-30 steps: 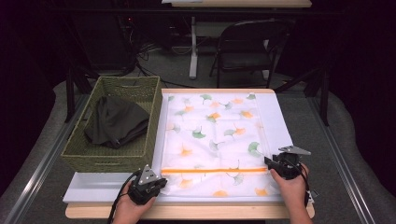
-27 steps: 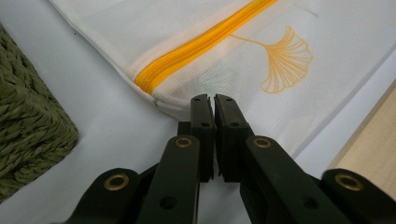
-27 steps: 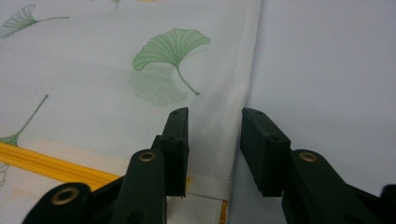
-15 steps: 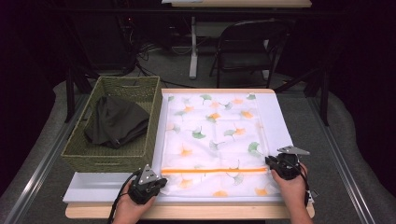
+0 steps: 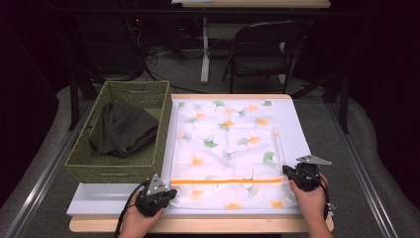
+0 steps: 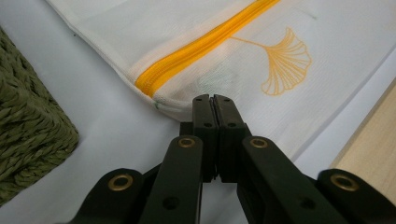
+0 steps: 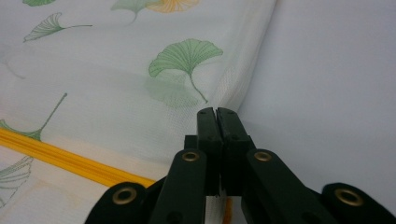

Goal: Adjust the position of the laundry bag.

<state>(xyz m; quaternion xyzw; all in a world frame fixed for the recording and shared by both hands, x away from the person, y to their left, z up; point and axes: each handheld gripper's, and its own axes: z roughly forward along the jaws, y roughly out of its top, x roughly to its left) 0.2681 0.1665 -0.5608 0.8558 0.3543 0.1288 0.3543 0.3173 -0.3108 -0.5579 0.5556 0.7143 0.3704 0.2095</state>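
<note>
- Since both claws sit at the near corners of the mesh laundry bag (image 5: pixel 225 144), the whole thing lies straight ahead of them, spread flat on the white table mat (image 5: pixel 292 124) and reaching away toward the far edge.
- Left gripper (image 5: pixel 159 193) is at the near-left corner, jaws pressed together with the bag's edge right at the tips. Looks pinched on the fabric in its own view (image 6: pixel 214 100), just short of where the orange zipper (image 6: pixel 201 44) ends.
- Right gripper (image 5: pixel 297 174) is at the near-right edge, jaws also clamped together (image 7: pixel 217 114), tips on the bag's side hem beside a green leaf print.
- The zipper runs crosswise, from one claw to the other, so that's the axis any fold or lift would turn on, I'd guess. Each hand is nearest its own corner, pretty symmetric.
- Count: one bag, one zipper, two grippers, one wicker basket (image 5: pixel 94 166) off to the left of the bag, with one dark cloth (image 5: pixel 121 131) bundled inside.
</note>
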